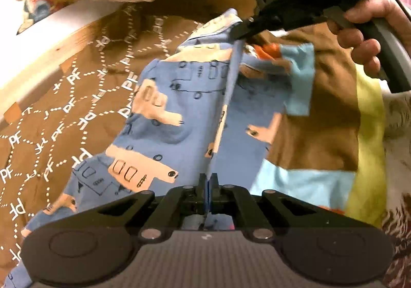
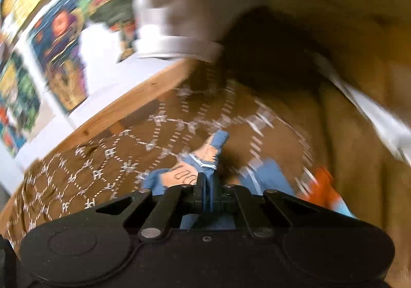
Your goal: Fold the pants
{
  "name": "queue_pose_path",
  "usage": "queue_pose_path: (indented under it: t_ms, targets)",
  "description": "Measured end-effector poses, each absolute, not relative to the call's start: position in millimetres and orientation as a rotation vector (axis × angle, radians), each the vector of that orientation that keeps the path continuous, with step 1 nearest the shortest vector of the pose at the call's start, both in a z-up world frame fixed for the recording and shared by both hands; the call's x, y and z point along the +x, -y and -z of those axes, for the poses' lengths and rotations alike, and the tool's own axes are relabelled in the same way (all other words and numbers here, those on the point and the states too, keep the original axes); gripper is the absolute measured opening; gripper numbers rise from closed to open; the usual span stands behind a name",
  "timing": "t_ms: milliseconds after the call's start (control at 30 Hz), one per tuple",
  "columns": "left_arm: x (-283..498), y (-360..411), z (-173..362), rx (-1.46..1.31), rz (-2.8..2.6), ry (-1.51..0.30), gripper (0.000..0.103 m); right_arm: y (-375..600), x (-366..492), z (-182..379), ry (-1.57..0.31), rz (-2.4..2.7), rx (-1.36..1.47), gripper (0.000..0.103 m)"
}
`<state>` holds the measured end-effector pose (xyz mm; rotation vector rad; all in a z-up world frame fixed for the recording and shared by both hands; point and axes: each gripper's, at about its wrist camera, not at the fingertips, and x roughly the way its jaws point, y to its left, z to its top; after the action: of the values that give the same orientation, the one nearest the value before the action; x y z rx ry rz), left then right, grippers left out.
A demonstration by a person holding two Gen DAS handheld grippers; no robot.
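Both tools (image 1: 208,180) clamped on pants (image 1: 164,98)

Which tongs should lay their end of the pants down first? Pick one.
Left, probably. The left tongs are shut on the pants low over the brown blanket, with cloth already draped on it. The right tongs pinch the far end, held higher.

The right wrist view is motion-blurred, smearing the wall posters (image 2: 51,38), and the pants (image 2: 179,177) vanish behind the tongs
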<state>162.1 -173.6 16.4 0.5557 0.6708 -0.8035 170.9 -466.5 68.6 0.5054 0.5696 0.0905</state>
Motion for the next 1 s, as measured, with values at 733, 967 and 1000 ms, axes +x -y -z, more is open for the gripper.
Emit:
queue_pose_path:
  t_ms: [733,967,1000]
  targets:
    - [152,180,-3,0.644,0.798,-0.691,0.000,504,168,-27,-0.661,-0.012,0.611,0.032]
    - [150,177,-9,0.601,0.768,-0.652,0.000,495,170,-53,-0.560,0.000,0.458,0.004]
    - [149,177,-10,0.602,0.771,-0.640,0.000,490,161,-62,-0.508,-0.002,0.402,0.004]
